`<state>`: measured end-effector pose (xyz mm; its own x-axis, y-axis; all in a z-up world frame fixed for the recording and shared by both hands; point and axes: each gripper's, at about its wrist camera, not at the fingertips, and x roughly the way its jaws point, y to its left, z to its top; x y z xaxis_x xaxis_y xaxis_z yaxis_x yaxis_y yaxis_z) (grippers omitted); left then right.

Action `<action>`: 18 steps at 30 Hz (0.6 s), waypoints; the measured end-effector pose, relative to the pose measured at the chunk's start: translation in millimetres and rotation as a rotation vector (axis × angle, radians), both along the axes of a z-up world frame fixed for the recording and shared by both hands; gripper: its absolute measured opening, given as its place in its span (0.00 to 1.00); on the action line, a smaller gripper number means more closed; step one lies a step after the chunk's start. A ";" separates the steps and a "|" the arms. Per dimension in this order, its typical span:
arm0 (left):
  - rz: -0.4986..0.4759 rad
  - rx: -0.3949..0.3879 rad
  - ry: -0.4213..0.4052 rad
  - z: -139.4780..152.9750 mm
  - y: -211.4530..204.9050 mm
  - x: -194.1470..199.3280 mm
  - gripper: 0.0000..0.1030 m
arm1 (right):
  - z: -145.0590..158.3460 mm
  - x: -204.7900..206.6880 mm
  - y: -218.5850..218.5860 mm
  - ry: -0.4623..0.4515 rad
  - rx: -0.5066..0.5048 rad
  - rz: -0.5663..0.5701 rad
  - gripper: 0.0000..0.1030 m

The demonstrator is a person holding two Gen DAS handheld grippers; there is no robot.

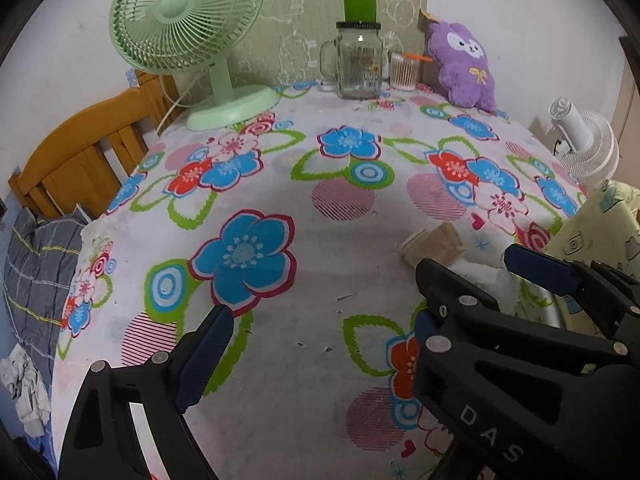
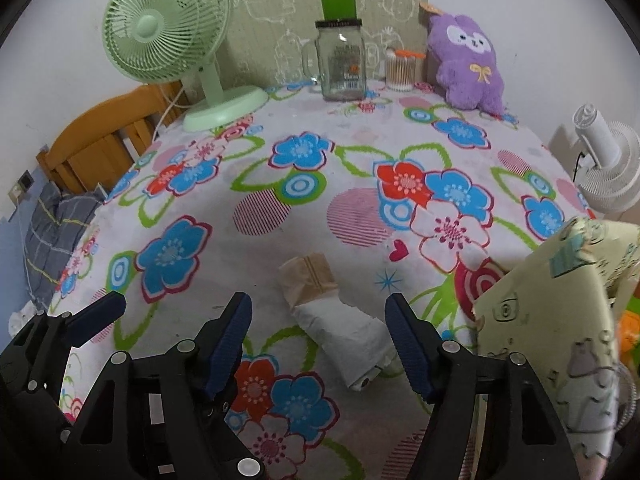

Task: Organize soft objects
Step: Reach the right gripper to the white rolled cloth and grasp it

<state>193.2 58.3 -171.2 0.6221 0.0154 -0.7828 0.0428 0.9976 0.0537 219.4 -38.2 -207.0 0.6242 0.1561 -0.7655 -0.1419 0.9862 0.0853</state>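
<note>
Both your tongs hung open over the flowered surface [image 2: 320, 200].
Your right tongs [image 2: 320, 332] straddled the white-and-tan soft roll [image 2: 340, 328] without pressing it; your left tongs [image 1: 320, 320], just beside, held nothing. The purple plush [image 2: 468, 68] sat at the far edge, near the glass jar [image 2: 340, 68] and green fan [image 2: 168, 32].

Centre of the flowered tabletop [image 2: 280, 200] open and passable. Far edge obstructed: green fan [image 2: 168, 40] far left, glass jar [image 2: 340, 64], swab cup [image 2: 400, 70] and purple plush [image 2: 468, 64] far right. Near right, a rolled bundle [image 2: 340, 320] lies on the cloth, yellow patterned sheet [image 2: 552, 340] just beside it
</note>
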 end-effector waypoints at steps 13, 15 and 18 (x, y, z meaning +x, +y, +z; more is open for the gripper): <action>-0.021 0.022 0.043 -15.8 -5.8 7.1 0.90 | -18.3 11.3 3.6 0.040 -0.058 0.002 0.37; -0.021 0.020 0.044 -15.9 -5.5 7.1 0.90 | -18.3 11.2 3.3 0.040 -0.058 0.001 0.33; -0.021 0.018 0.044 -15.3 -5.4 6.0 0.90 | -18.1 11.1 3.2 0.044 -0.055 0.004 0.29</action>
<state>199.3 52.9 -186.6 0.5875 0.0173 -0.8090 0.0661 0.9954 0.0693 230.5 -35.0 -225.1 0.5895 0.1149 -0.7995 -0.1429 0.9890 0.0368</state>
